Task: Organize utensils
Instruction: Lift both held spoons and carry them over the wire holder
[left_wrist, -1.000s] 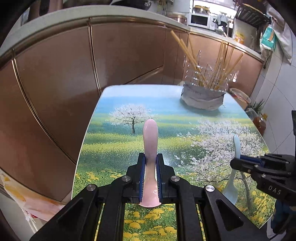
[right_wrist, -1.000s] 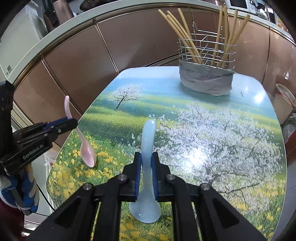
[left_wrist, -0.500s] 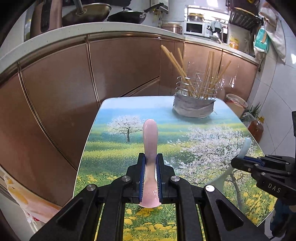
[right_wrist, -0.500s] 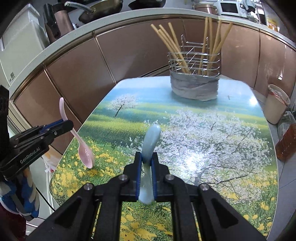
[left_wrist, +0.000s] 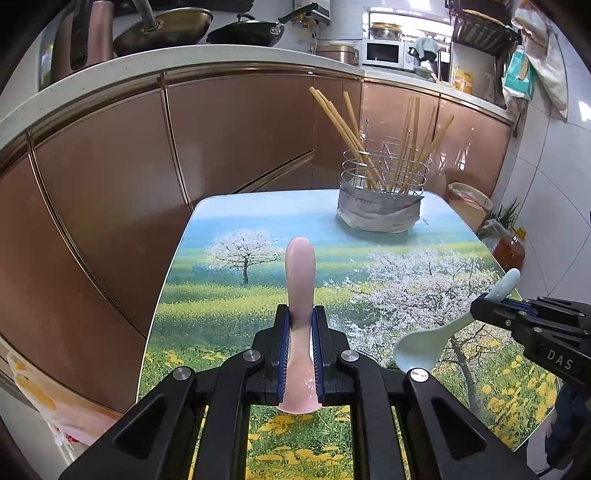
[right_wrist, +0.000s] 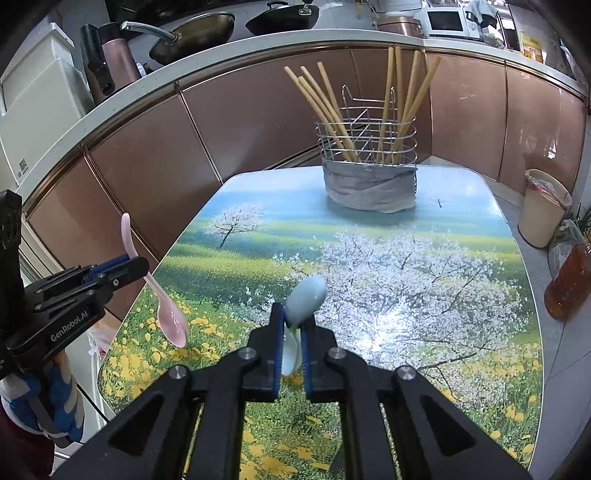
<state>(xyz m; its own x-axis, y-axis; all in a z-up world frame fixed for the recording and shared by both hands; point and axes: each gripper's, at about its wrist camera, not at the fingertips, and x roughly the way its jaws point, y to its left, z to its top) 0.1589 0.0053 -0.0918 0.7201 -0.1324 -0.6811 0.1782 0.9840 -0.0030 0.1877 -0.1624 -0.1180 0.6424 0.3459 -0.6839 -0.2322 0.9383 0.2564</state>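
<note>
Item 1: pink spoon (left_wrist: 300, 295), clamped between the blue pads of the left gripper (left_wrist: 300, 350), jaws narrow on its handle. In the left wrist view its long axis runs straight up the frame centre, handle tip pointing away toward the far table edge, bowl end toward the camera. Seen in the right wrist view at lower left, it slants, bowl down and to the right, clear of the table (right_wrist: 480, 280).

Item 2: pale blue spoon (right_wrist: 304, 295), gripped by the right gripper (right_wrist: 291, 354), jaws nearly closed on it. In the left wrist view, at lower right, its axis tilts: bowl lower left, handle tip upper right.

Item 3: wire utensil holder (left_wrist: 384, 177), base wrapped in grey, upper centre, on the far end of the landscape-printed table, holding several chopsticks (left_wrist: 343, 125) fanned upward.
</note>
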